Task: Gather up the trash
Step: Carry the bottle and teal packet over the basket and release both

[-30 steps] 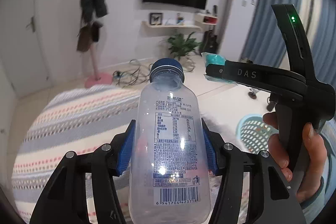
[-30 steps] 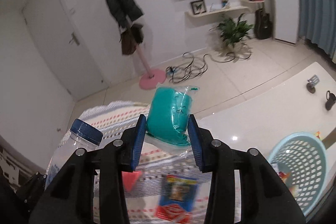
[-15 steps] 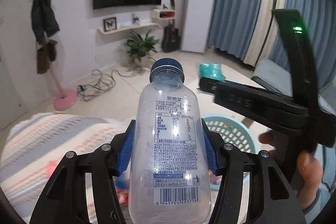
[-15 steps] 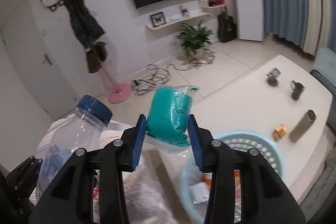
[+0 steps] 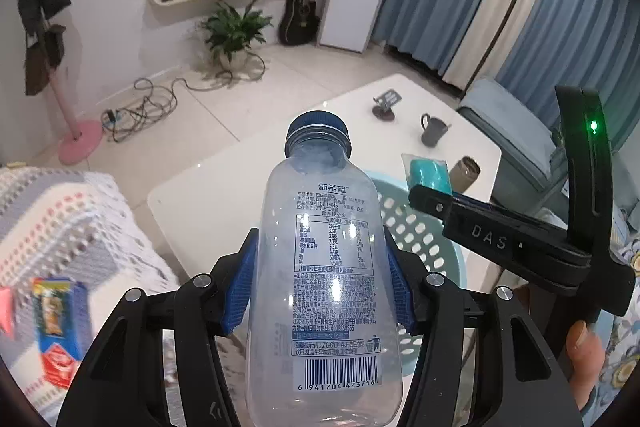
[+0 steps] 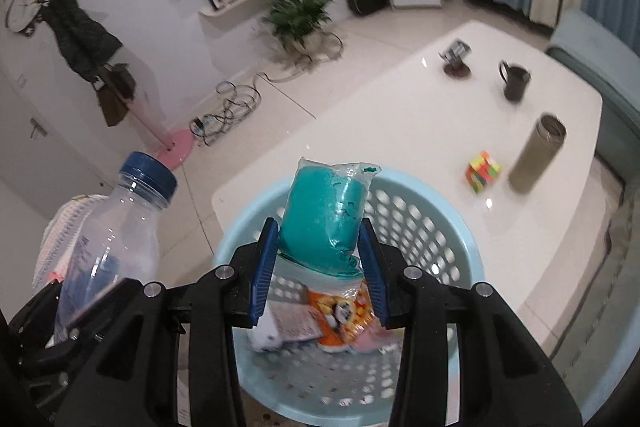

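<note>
My left gripper [image 5: 320,259] is shut on a clear empty plastic bottle [image 5: 320,267] with a blue cap, held upright between the blue pads. My right gripper [image 6: 318,251] is shut on a teal packet [image 6: 326,219] in clear wrap. That packet hangs over the light blue perforated basket [image 6: 424,211], which stands on the white table [image 6: 400,123] and holds several wrappers [image 6: 340,315]. In the left wrist view the basket [image 5: 424,239] lies just behind the bottle, and the right gripper with its packet [image 5: 428,175] is above it at the right. The bottle [image 6: 108,235] shows at the left of the right wrist view.
On the table stand a dark mug [image 6: 514,81], a grey tumbler [image 6: 536,155], a colourful cube [image 6: 482,173] and a small stand [image 6: 454,61]. A striped knitted cover [image 5: 52,227] with a blue-red packet [image 5: 56,331] lies at the left. A blue chair [image 5: 520,143] stands behind the table.
Both grippers have swung right and down, from over the striped cover to the white table. The basket is now right under the teal packet. Both grips are unchanged.
</note>
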